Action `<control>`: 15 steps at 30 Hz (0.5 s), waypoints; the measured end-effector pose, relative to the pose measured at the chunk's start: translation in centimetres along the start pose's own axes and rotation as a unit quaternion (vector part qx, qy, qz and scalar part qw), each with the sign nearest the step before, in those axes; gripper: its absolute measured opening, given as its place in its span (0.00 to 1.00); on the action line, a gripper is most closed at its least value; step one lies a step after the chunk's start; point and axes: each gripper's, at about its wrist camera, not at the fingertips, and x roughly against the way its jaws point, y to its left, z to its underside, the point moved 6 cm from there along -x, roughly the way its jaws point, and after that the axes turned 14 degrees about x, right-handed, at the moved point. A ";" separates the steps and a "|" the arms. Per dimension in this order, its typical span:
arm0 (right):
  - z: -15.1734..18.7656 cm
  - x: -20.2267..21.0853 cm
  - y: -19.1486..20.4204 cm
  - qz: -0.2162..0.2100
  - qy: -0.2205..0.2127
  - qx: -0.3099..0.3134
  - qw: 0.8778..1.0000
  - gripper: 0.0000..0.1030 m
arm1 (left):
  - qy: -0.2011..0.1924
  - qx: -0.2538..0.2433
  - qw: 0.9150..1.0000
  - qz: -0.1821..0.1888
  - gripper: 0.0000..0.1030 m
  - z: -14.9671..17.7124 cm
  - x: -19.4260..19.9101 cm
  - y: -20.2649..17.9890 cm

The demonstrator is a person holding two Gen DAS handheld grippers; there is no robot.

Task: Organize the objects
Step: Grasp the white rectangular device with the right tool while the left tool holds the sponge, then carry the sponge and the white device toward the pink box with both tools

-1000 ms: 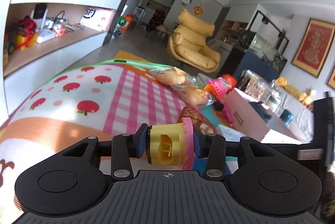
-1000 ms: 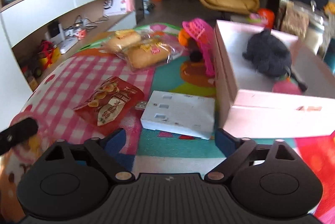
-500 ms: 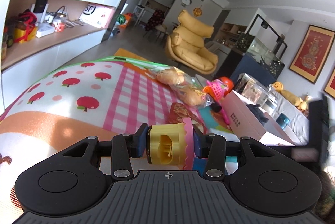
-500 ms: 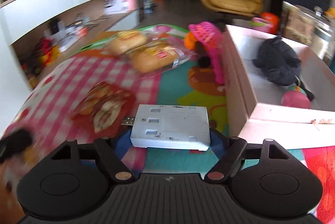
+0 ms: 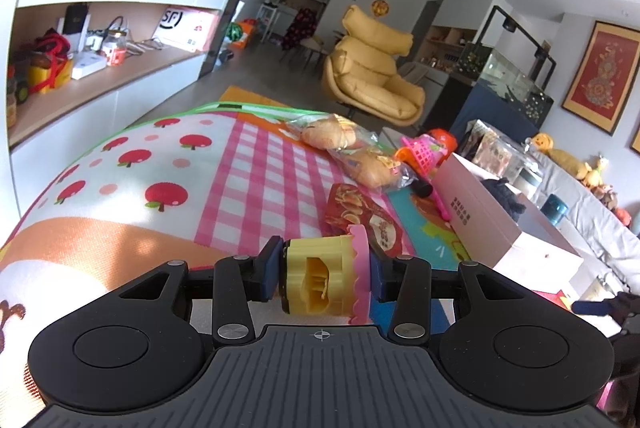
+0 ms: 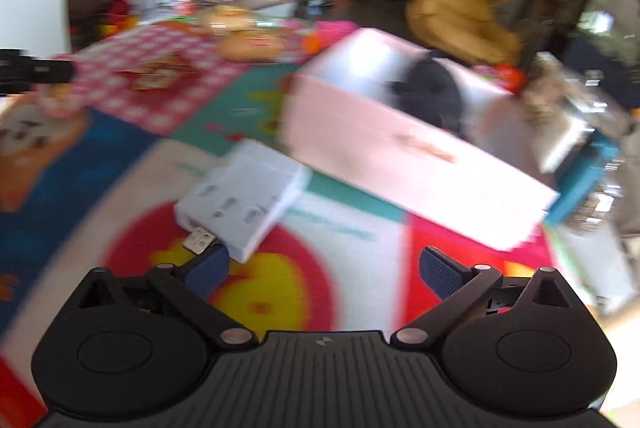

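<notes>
My left gripper [image 5: 324, 278] is shut on a yellow toy cupcake with a pink frill [image 5: 320, 278], held above the play mat [image 5: 160, 195]. My right gripper [image 6: 320, 274] is open and empty. A white USB hub [image 6: 244, 201] lies on the mat just ahead of its left finger [image 6: 208, 268], tilted, plug toward me. The open pink box [image 6: 400, 151] holds a dark plush toy [image 6: 432, 95]; it also shows in the left wrist view [image 5: 500, 224]. The right wrist view is blurred.
A red snack packet [image 5: 360, 220], two bagged buns [image 5: 352, 151] and a pink toy basket [image 5: 424, 151] lie on the mat left of the box. A yellow armchair [image 5: 376, 75] stands behind, a shelf unit [image 5: 100, 67] at left, a teal object [image 6: 584, 175] right of the box.
My right gripper has swung fast to the right and back; the white hub, between its fingers half a second ago, now lies ahead of its left finger. The left gripper holds steady.
</notes>
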 end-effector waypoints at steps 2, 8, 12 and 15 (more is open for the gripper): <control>0.1 0.0 -0.7 -0.001 0.005 -0.023 1.000 0.97 | 0.000 -0.003 1.000 -0.003 0.46 0.0 -0.1 -0.1; -0.8 -1.0 0.4 -0.109 -0.003 -0.117 0.987 0.98 | 0.001 -0.016 1.000 -0.012 0.46 0.2 -0.1 -0.5; -2.9 -2.3 1.2 -0.145 -0.012 -0.161 0.976 0.98 | 0.007 -0.033 0.999 -0.013 0.46 0.8 0.2 -1.2; -4.6 -3.5 1.8 -0.164 -0.009 -0.181 0.970 1.00 | 0.012 -0.042 0.999 -0.012 0.46 1.4 0.2 -1.8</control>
